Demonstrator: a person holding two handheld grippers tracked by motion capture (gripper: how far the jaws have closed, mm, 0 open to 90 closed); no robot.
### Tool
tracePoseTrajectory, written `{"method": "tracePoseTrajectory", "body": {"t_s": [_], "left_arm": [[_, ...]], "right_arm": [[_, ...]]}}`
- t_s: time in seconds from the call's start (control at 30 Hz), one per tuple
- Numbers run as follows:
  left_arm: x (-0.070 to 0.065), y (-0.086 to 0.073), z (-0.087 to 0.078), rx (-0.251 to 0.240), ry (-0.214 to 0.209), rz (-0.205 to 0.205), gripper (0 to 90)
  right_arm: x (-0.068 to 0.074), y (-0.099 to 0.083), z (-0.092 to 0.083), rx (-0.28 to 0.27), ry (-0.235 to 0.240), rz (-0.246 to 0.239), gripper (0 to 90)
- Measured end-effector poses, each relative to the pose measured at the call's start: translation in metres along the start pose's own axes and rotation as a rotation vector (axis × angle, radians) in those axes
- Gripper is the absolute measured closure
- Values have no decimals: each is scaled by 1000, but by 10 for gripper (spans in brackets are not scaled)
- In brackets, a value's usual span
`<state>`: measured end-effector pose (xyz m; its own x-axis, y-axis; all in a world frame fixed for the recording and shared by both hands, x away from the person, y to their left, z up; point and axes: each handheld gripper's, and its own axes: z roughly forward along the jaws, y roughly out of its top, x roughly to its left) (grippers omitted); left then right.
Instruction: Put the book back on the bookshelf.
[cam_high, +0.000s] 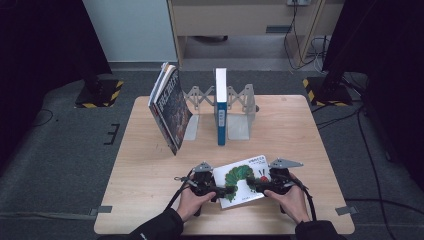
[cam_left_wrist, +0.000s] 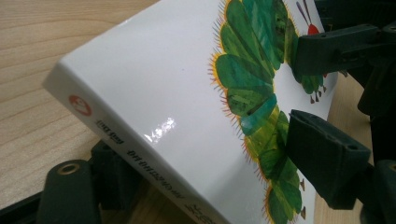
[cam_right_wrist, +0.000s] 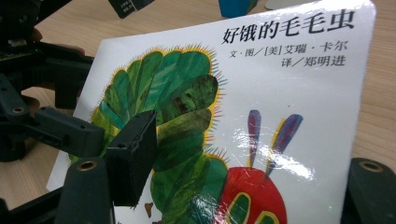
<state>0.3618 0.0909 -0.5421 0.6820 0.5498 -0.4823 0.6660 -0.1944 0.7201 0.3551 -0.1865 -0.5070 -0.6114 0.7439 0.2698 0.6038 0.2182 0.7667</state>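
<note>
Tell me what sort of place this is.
Probably a lab or office set up for recording: a small wooden table on grey carpet, taped floor marks, loose cables, and black stands at either side. A metal book rack holds books.

Both forearms are coming in over the table's near edge, sleeves dark. The left gripper (cam_high: 218, 189) is pointing right, the right gripper (cam_high: 251, 186) is pointing left, tips nearly meeting, each wrapped by a hand, jaws standing apart.
</note>
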Motion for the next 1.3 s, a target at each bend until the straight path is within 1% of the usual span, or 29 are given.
{"method": "tracePoseTrajectory", "body": {"t_s": [0.07,0.13,0.27,0.33,0.5,0.57,0.6,0.67,0.7,0.87,0.9,1.0,1.27,1.3], "left_arm": [[1,0,-1,-1,-1,-6,245],[1,0,-1,0,7,-5,275],[2,0,-2,1,14,-8,316],[2,0,-2,2,13,-8,319],[2,0,-2,1,12,-10,322],[2,-1,-2,3,11,-8,324],[2,-1,-2,3,10,-7,325],[1,-1,-2,4,11,-6,324],[1,-1,-2,3,12,-6,323],[-2,-1,-1,10,27,23,301],[-2,-1,-1,11,27,23,295],[1,-1,-2,6,14,0,315],[0,-1,-3,3,16,-5,322],[0,-1,-3,-5,12,0,326]], "right_arm": [[-3,1,-2,5,-18,6,298],[-7,0,-5,3,-50,13,295],[-15,-2,-9,-6,-81,25,303],[-17,-4,-7,5,-83,40,300],[-23,-9,-2,47,-97,53,288],[-24,-10,-1,55,-84,77,284],[-24,-11,0,56,-69,90,287],[-24,-12,1,58,-47,102,285],[-23,-12,2,60,-44,105,279],[-22,-12,3,61,-45,101,280],[-22,-12,3,60,-45,100,281],[-22,-12,3,60,-45,98,282],[-20,-11,2,66,-45,103,283],[-20,-11,3,66,-45,97,284]]}}
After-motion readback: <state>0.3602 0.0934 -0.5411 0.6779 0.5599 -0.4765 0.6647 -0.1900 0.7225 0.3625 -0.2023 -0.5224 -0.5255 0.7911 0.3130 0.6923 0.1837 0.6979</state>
